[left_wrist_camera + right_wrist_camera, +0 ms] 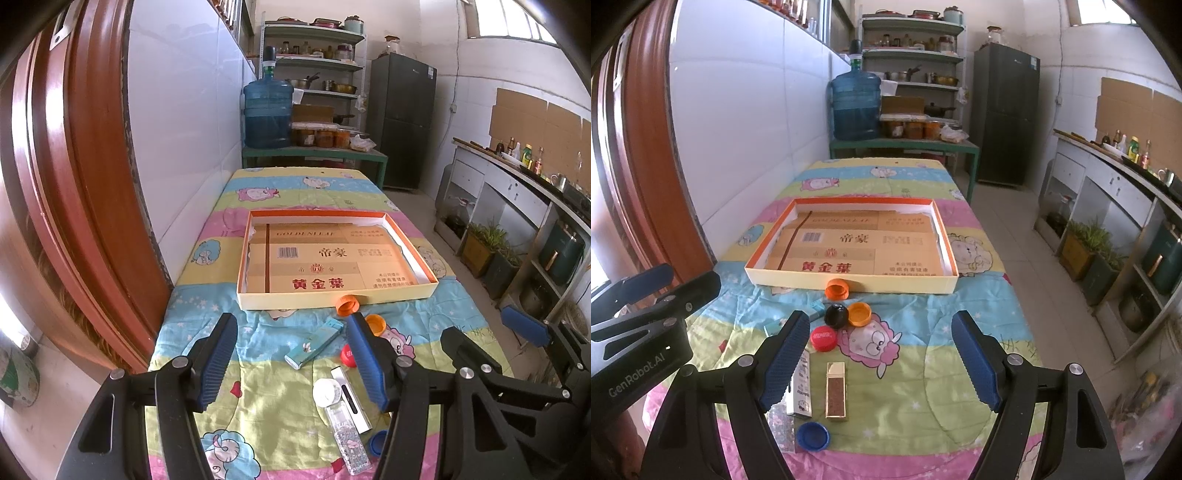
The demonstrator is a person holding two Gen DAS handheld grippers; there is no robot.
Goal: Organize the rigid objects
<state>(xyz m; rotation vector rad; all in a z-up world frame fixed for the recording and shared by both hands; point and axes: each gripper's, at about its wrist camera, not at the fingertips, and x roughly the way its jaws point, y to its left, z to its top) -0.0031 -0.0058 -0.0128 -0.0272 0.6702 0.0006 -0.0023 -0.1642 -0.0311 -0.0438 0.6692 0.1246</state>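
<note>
A table under a soft quilted cloth (923, 369) with pastel stripes and cartoon sheep carries a shallow rectangular cardboard tray (849, 282) with cream outer walls and orange inner walls, lined with flattened printed brown carton. The tray sits mid-table; nothing lies in it.

Five round plastic bottle caps show between the tray's near wall and the table's near edge: two orange, one (837, 288) touching the tray's near wall and one (859, 314) just nearer, a glossy black cap (836, 315) touching the latter, a red cap (823, 339), and a blue cap (812, 435) close to the near edge. Beside the blue cap lies a gold rectangular metal lighter (836, 391). A teal flat lighter (312, 347), a white round cap (327, 392) and a clear patterned rectangular bottle (349, 439) lie nearby.

The left gripper (291, 363) and right gripper (881, 362), each with blue ribbed pads on black arms, are spread wide and hold nothing.
</note>
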